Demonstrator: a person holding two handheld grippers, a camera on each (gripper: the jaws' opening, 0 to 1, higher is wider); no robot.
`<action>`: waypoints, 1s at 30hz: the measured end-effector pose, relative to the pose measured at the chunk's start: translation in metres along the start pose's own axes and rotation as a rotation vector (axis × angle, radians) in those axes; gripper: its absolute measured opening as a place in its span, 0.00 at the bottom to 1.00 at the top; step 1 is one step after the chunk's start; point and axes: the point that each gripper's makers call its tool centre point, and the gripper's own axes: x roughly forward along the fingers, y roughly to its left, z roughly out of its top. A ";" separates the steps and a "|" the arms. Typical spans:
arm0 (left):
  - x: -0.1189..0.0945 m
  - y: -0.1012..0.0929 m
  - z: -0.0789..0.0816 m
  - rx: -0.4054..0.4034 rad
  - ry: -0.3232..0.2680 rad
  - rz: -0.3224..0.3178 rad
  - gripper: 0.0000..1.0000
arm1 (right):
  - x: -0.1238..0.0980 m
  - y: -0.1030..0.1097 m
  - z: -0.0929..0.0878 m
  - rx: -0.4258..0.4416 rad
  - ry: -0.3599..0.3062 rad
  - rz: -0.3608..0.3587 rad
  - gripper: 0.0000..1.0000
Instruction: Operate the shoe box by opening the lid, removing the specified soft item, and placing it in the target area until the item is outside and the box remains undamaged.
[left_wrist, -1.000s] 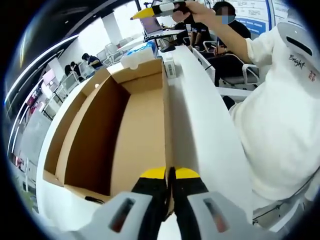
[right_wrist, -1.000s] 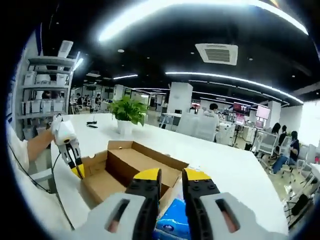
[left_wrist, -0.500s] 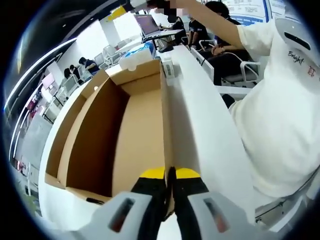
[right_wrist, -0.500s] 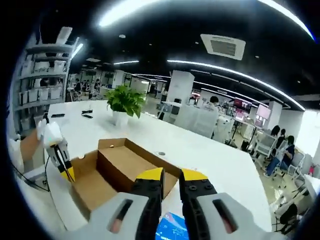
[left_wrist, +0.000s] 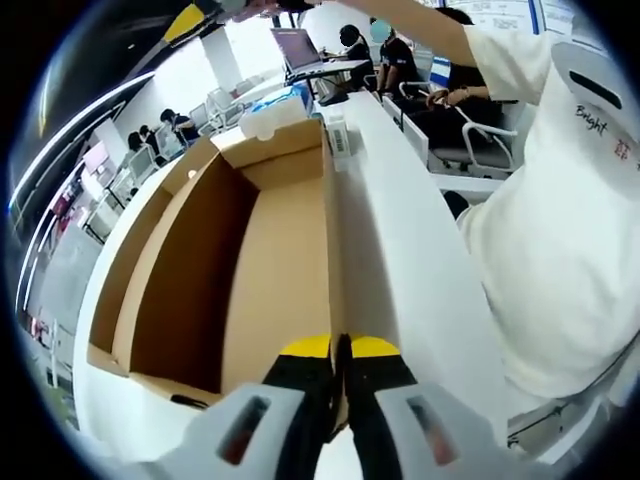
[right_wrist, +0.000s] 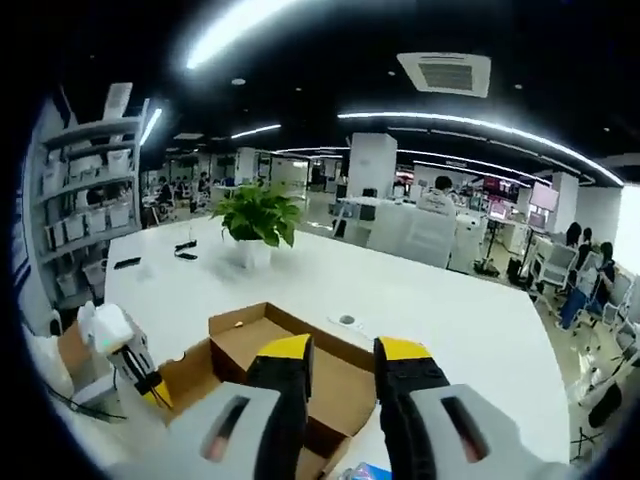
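1. Your left gripper (left_wrist: 340, 350) has its jaws pressed together on the near wall of the shoe box (left_wrist: 270, 260); in the right gripper view that left gripper (right_wrist: 152, 385) sits at the box's (right_wrist: 300, 385) end nearest your body.
2. Your right gripper (right_wrist: 340, 350) is raised well above the surface (right_wrist: 420, 310), jaws parted by a narrow gap with nothing between them.
3. The box stands open by the edge of the surface (left_wrist: 400, 230) closest to you. What shows of its inside is bare cardboard, so the soft item appears to be already out.
4. A blue soft pack (left_wrist: 290, 97), likely tissues, lies on the surface just beyond the box's far end; a blue sliver (right_wrist: 368, 470) below your right jaws is probably the same pack. I cannot tell if this spot is the target area.
5. Handling, as a judgement: the pack should be light and squashy with a slick wrapper, so pinch it across the middle, not by a corner.
6. The cardboard is thin and creases easily; grip its wall lightly.
7. Count: one box, one blue pack, two grippers, one potted plant (right_wrist: 258, 215) towards the far edge, and a white block (left_wrist: 268, 118) beside the pack.
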 end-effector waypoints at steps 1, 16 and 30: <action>0.000 0.000 0.000 -0.002 0.000 0.000 0.02 | 0.004 0.001 0.000 -0.004 0.017 -0.004 0.32; 0.001 0.005 -0.004 0.003 -0.001 -0.003 0.02 | 0.060 -0.001 -0.034 0.013 0.172 0.101 0.09; 0.001 0.005 -0.005 -0.004 0.001 -0.012 0.02 | 0.114 -0.037 -0.071 0.291 0.350 -0.044 0.17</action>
